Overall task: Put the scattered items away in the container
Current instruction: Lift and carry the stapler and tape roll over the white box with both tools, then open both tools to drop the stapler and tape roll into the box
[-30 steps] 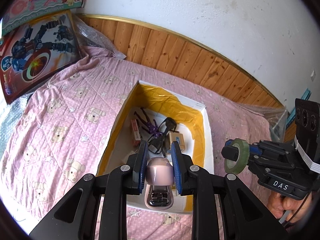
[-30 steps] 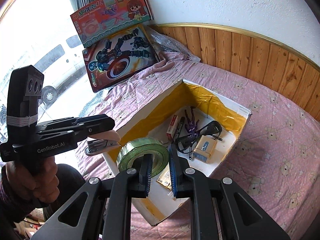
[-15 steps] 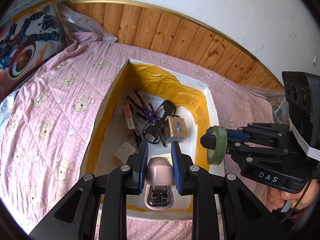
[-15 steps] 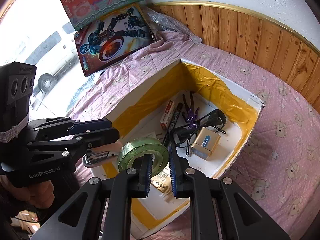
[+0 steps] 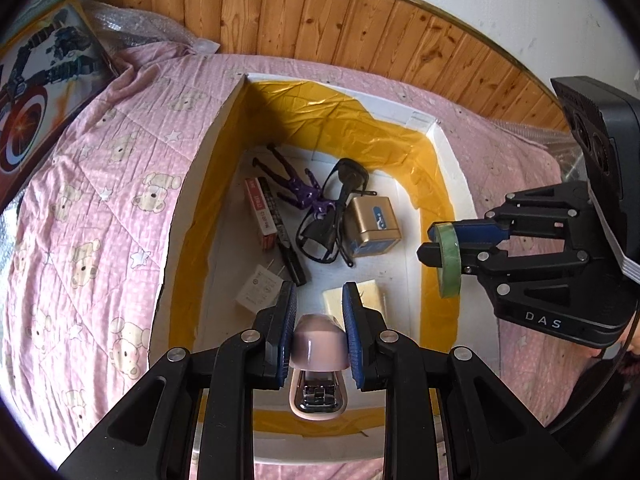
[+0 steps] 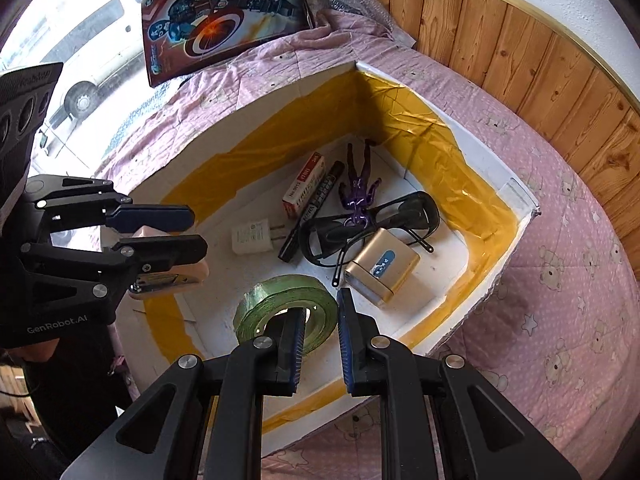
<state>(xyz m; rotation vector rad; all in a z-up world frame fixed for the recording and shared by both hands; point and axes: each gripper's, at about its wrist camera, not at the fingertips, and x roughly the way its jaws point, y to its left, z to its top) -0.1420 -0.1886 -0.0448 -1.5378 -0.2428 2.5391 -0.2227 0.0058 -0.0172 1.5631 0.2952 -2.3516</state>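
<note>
A white foam box point(image 5: 448, 152) with yellow tape lining sits on the pink bed; it also shows in the right wrist view point(image 6: 516, 196). My left gripper point(image 5: 319, 332) is shut on a pink stapler point(image 5: 318, 364) above the box's near end. My right gripper point(image 6: 318, 340) is shut on the rim of a green tape roll point(image 6: 286, 308), held over the box; that roll shows edge-on in the left wrist view point(image 5: 448, 260). In the right wrist view the left gripper point(image 6: 192, 232) holds the stapler point(image 6: 172, 280).
Inside the box lie a gold box point(image 5: 372, 226), black glasses point(image 5: 336, 216), a purple figure point(image 5: 296, 186), a red pack point(image 5: 260, 214), a marker point(image 5: 286, 248), a white plug point(image 5: 260, 290) and a yellow pad point(image 5: 370, 294). A toy box point(image 5: 36, 108) leans left; wood panelling point(image 5: 320, 24) behind.
Both grippers have moved forward and down over the box, still holding the stapler and the tape roll. The box's contents now fill more of both views.
</note>
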